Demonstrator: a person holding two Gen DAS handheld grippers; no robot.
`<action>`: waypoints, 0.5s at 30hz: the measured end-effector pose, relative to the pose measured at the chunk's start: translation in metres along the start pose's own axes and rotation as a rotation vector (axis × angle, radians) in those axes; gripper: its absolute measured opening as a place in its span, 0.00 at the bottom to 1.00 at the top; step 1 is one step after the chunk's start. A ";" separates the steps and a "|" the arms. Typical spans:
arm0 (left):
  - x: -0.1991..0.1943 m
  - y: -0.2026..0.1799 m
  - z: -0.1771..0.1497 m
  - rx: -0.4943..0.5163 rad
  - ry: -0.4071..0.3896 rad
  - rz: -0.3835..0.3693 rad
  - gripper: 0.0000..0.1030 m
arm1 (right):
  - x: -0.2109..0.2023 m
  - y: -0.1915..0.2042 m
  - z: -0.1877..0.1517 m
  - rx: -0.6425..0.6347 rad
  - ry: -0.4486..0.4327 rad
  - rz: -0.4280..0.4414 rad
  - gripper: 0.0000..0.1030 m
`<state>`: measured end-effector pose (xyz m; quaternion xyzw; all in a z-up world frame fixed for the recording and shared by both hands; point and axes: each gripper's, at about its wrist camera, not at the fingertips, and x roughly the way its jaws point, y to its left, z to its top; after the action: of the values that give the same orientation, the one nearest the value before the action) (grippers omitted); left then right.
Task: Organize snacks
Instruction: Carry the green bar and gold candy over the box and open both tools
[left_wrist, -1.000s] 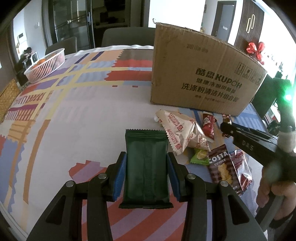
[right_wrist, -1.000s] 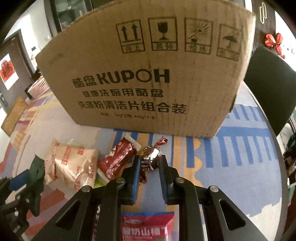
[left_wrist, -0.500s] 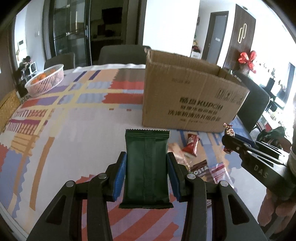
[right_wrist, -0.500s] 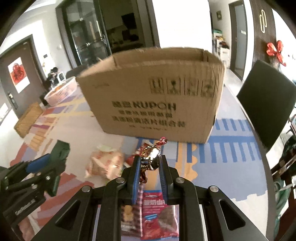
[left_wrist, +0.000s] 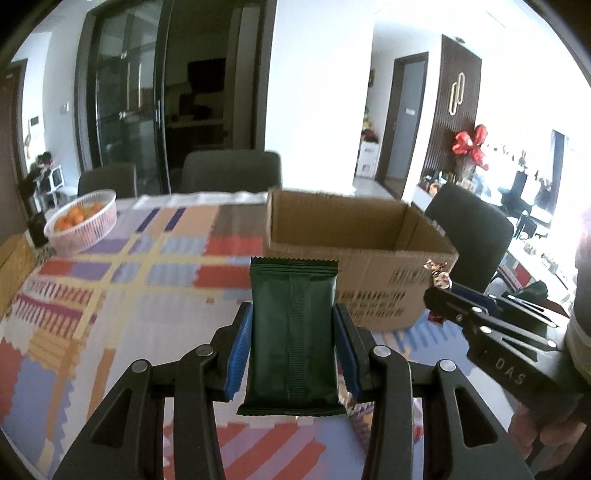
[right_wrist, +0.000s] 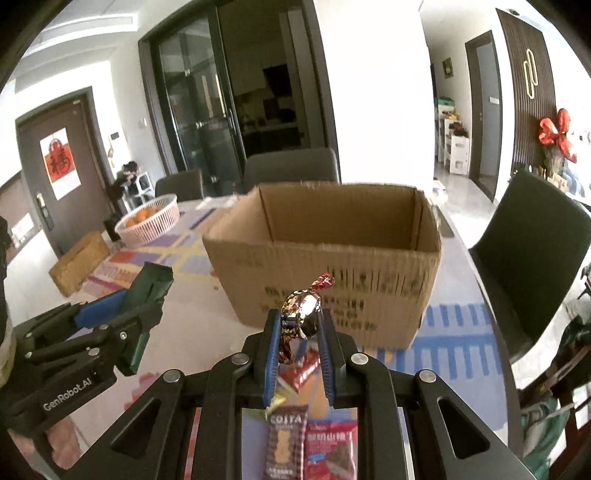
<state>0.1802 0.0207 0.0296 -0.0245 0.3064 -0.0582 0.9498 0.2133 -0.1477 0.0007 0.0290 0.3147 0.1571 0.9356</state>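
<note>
Green packet (left_wrist: 293, 339) and foil candy (right_wrist: 301, 314) both held aloft, near side of cardboard box (right_wrist: 332, 258).
Left gripper (left_wrist: 293, 345) fingers clamp packet, right gripper (right_wrist: 300, 339) pinches candy; transport step. Next: carry over far rim, release inside.

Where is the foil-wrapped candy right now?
The foil-wrapped candy is clamped in the right gripper, held up in front of the open cardboard box.
</note>
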 end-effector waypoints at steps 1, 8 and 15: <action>-0.001 -0.001 0.006 0.006 -0.013 -0.003 0.41 | -0.001 -0.001 0.004 0.000 -0.008 0.003 0.20; -0.003 -0.010 0.045 0.056 -0.086 -0.013 0.41 | -0.007 -0.004 0.038 -0.009 -0.071 0.003 0.20; 0.013 -0.016 0.077 0.086 -0.083 -0.066 0.41 | 0.000 -0.008 0.065 -0.015 -0.090 -0.002 0.20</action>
<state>0.2345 0.0035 0.0857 0.0039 0.2629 -0.1016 0.9594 0.2545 -0.1522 0.0520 0.0287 0.2710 0.1569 0.9493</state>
